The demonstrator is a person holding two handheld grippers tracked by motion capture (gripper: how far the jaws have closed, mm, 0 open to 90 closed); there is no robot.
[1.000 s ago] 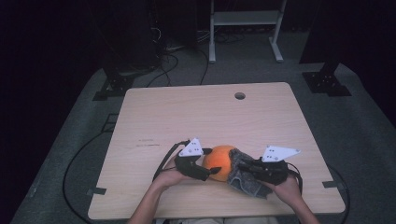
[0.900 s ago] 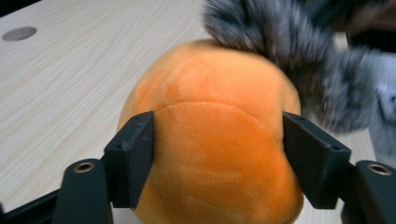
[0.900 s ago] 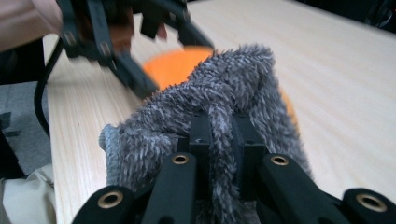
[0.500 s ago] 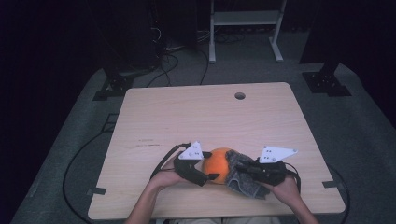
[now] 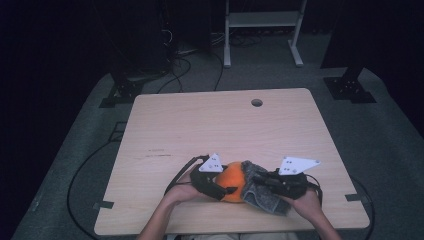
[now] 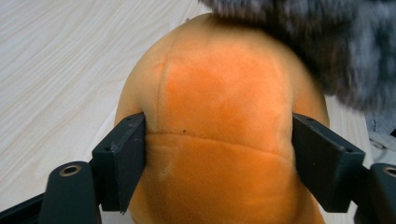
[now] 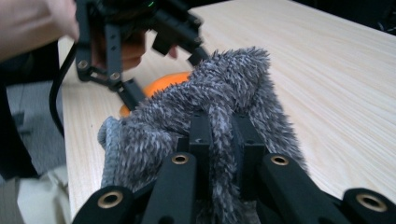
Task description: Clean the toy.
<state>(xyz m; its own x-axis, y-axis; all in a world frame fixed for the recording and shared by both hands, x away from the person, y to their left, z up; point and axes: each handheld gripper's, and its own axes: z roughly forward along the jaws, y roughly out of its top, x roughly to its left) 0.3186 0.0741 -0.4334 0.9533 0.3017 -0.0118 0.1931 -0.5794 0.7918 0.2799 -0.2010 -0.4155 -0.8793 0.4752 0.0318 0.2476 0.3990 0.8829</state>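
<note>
Fingers (image 6: 122, 161) of the left gripper (image 6: 217, 158) clamp the orange plush (image 6: 219, 140); the right gripper (image 7: 219, 140) pinches grey fur (image 7: 224, 93).

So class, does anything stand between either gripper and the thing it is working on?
Nothing visible does. The left gripper has its jaws against both sides of the orange plush ball, and the right gripper pinches the grey fuzzy cloth.

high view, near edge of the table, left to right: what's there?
left hand → left gripper → orange plush → grey furry cloth → right gripper → right hand
</note>
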